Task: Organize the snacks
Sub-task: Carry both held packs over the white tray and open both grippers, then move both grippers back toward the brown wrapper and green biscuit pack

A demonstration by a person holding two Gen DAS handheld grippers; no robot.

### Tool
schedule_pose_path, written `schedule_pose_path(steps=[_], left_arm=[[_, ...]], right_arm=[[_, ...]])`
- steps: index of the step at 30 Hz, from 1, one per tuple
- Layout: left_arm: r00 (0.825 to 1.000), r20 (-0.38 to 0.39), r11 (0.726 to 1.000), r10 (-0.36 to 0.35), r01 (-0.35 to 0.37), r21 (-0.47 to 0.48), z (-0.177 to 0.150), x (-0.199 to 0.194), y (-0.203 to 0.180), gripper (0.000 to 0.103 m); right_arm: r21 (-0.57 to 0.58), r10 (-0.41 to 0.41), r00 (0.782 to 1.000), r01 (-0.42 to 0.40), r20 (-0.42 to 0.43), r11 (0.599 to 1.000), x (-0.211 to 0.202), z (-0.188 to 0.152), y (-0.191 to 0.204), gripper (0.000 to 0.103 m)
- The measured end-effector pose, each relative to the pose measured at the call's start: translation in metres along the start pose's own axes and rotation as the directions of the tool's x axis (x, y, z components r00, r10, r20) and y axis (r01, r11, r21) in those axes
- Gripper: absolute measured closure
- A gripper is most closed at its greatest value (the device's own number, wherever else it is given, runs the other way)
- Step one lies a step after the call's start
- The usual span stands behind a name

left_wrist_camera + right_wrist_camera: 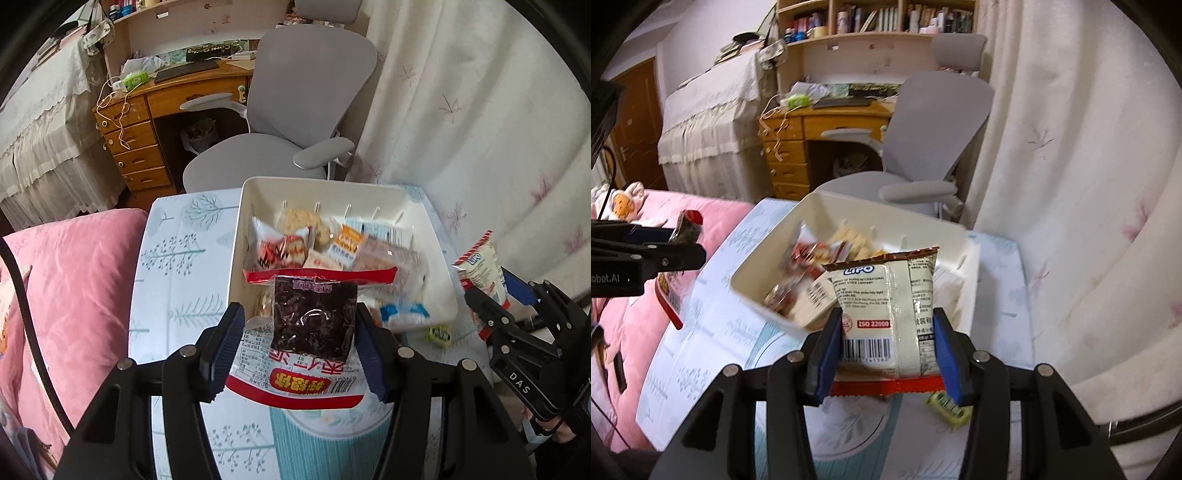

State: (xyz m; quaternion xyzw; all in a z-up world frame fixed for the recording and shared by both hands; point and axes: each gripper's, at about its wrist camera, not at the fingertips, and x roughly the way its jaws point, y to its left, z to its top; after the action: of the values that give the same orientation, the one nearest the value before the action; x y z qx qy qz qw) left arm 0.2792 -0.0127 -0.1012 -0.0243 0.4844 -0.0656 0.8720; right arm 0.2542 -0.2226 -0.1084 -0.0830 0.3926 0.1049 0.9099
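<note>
Bedroom clutter frames the work: a wooden desk (147, 122), a grey office chair (288, 122) and a pale curtain (480, 110) stand behind a low table (177, 266) covered in a tree-print cloth, with a pink quilt (70, 280) beside it. On the table sits a white bin (424, 229) already holding several wrapped snacks, which looks like the collecting place for the task.

Both claws hold their packets above the table at the near side of the bin, probably so each can be carried over the rim and dropped in. The left claw (299, 343) is clenched on a red-edged snack bag (295, 380) with a dark window of dried fruit; its blue pads press the bag's two sides, and the bag's far end reaches over the bin's near wall. The right claw (886, 350) grips a cream biscuit packet (886, 306) upright by its lower half, jaws set about as wide as the packet.

A small green candy (947, 406) lies on the cloth just outside the bin, below the right claw, not yet gathered.
</note>
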Motion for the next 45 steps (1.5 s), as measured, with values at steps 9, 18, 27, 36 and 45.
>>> schedule_pose_path(steps=[9, 18, 27, 36, 45], left_arm=[[0.998, -0.056, 0.999, -0.019, 0.017, -0.044, 0.020, 0.048, -0.003, 0.042], [0.989, -0.135, 0.997, -0.065, 0.059, -0.054, 0.014, 0.077, -0.012, 0.028], [0.980, -0.148, 0.988, -0.136, 0.124, -0.087, -0.005, 0.072, 0.001, 0.026], [0.958, -0.225, 0.984, -0.177, 0.172, -0.040, -0.052, 0.080, 0.009, 0.024], [0.917, -0.342, 0.978, -0.205, 0.203, -0.043, -0.095, 0.097, -0.009, 0.024]], right_arm=[[0.040, 0.001, 0.999, 0.000, -0.040, 0.999, 0.030, 0.006, -0.025, 0.056], [0.124, -0.010, 0.996, 0.021, -0.092, 0.992, 0.047, -0.002, -0.039, 0.036], [0.198, -0.072, 0.987, 0.101, -0.146, 0.975, 0.032, -0.025, -0.042, 0.034], [0.280, -0.092, 0.964, 0.163, -0.251, 0.946, 0.022, -0.070, -0.033, 0.034], [0.308, -0.074, 0.938, 0.185, -0.337, 0.933, 0.019, -0.112, -0.025, 0.034]])
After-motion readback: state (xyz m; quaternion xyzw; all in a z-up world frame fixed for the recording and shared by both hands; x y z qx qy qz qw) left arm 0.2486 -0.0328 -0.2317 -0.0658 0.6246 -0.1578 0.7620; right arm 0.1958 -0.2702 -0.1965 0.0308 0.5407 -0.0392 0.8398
